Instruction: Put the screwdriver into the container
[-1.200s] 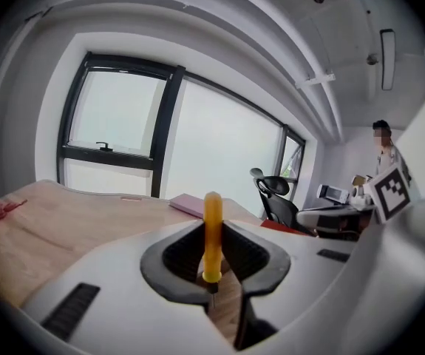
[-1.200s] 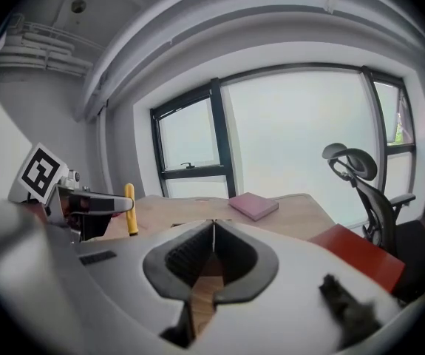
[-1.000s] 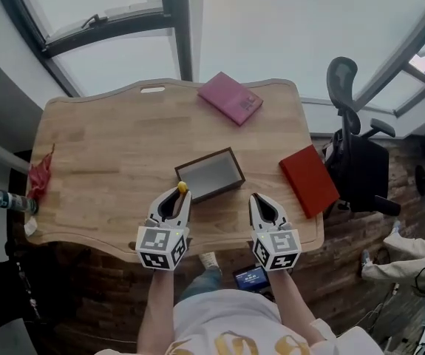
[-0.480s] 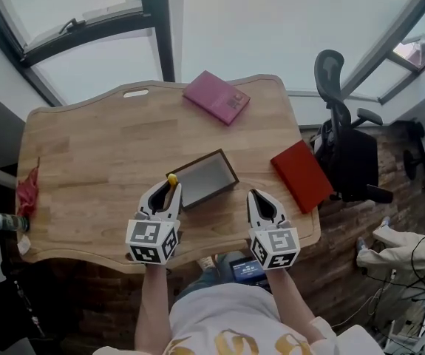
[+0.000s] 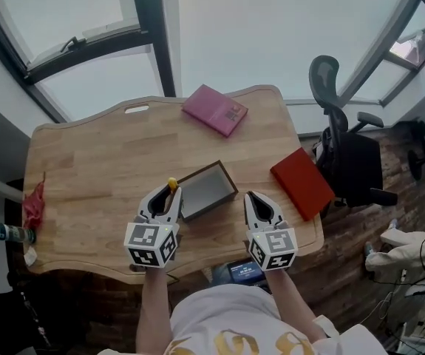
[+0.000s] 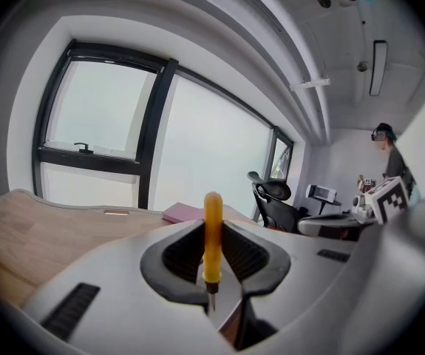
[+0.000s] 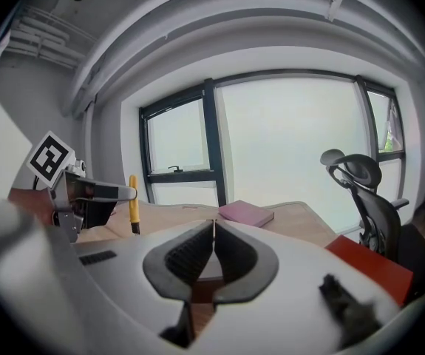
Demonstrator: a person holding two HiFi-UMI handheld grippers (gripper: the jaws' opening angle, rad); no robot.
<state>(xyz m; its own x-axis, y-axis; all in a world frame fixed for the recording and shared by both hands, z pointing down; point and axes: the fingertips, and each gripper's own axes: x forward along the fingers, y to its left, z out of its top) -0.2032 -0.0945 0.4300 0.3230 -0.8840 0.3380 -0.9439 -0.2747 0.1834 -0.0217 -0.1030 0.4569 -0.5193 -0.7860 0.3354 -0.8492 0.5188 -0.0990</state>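
My left gripper [image 5: 168, 196] is shut on a yellow-handled screwdriver [image 6: 212, 231], which stands upright between its pads, handle up and thin metal tip down. From the head view the yellow handle [image 5: 172, 184] shows just at the near left corner of the open dark-rimmed grey container [image 5: 206, 190] in the middle of the wooden table [image 5: 94, 161]. My right gripper [image 5: 255, 204] hovers to the right of the container, its jaws shut with nothing between them. In the right gripper view the screwdriver [image 7: 133, 203] hangs from the left gripper at the left.
A pink book [image 5: 214, 109] lies at the table's far edge and a red book [image 5: 302, 182] at its right edge. A black office chair [image 5: 345, 143] stands beyond the right side. A red wrapper [image 5: 32, 204] and a can [image 5: 8, 233] are at the left edge.
The left gripper with the screwdriver has shifted slightly toward the container's near left corner. The right gripper has stayed about where it was.
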